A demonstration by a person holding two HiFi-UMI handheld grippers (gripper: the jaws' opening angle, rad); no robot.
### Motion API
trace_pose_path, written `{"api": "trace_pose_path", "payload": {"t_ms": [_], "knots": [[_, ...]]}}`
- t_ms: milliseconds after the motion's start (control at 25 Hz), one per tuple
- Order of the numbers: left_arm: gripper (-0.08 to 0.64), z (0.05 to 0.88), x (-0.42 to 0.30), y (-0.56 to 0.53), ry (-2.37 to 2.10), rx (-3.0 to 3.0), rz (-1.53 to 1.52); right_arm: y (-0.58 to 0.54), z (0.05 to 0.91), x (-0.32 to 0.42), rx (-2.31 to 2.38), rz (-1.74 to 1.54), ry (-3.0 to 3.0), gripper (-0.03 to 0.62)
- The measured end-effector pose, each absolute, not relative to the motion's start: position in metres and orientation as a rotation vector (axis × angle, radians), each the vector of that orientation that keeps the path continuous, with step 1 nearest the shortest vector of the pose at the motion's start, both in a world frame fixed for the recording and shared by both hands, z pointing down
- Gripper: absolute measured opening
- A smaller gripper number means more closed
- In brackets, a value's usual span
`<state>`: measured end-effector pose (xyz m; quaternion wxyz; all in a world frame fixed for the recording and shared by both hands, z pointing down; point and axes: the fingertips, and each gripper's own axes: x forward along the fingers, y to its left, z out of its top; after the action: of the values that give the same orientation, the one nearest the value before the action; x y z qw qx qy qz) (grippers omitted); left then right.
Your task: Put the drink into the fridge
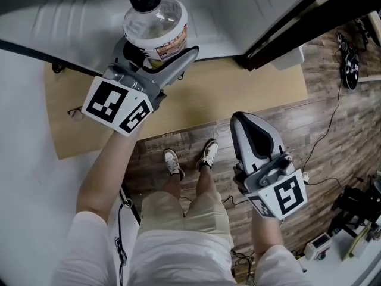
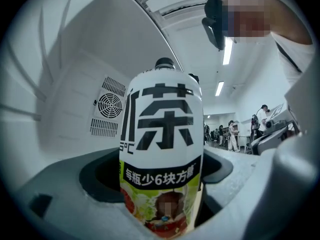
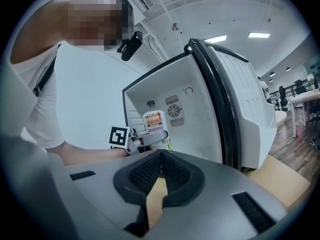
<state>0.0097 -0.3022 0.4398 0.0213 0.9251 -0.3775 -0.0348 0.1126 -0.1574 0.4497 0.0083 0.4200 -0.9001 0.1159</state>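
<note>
The drink is a clear bottle [image 1: 156, 25] with a black cap and a white, green and red label. My left gripper [image 1: 158, 55] is shut on its lower body and holds it upright inside the open white fridge [image 1: 65, 16]. In the left gripper view the bottle [image 2: 162, 149] fills the middle, with the fridge's back wall and fan vent [image 2: 110, 105] behind it. The right gripper view shows the bottle [image 3: 154, 126] and left gripper [image 3: 142, 143] within the fridge cavity [image 3: 172, 91]. My right gripper [image 1: 243, 121] hangs shut and empty, lower right, outside the fridge.
The fridge door [image 3: 245, 109] stands open to the right, its dark edge [image 1: 286, 28] close to my right gripper. The fridge rests on a light wooden board [image 1: 238, 88]. Cables and gear [image 1: 351, 58] lie on the wood floor at right. People [image 2: 232, 134] stand far off.
</note>
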Motion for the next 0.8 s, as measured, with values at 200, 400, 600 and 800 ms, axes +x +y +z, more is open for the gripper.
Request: {"api": "trace_pose_path", "payload": {"t_ms": [200,400,600,800], "knots": [[0.437,0.441,0.008,-0.323,-1.207,2.900,-0.098,-0.160,0.460,0.109,1.312,0.376,-2.805,0.002],[0.437,0.438,0.005,-0.342,-1.192,2.901,-0.119,-0.168,0.458,0.104,1.326,0.379,-2.813,0.002],[0.437,0.444,0.013,-0.358,-1.185,2.920,-0.077,-0.169,0.462,0.107,1.336,0.388,-2.807,0.002],[0.437,0.453,0.017,-0.373,-1.198,2.909,-0.040,-0.171,0.463,0.111,1.357,0.393,-2.802,0.002]]}}
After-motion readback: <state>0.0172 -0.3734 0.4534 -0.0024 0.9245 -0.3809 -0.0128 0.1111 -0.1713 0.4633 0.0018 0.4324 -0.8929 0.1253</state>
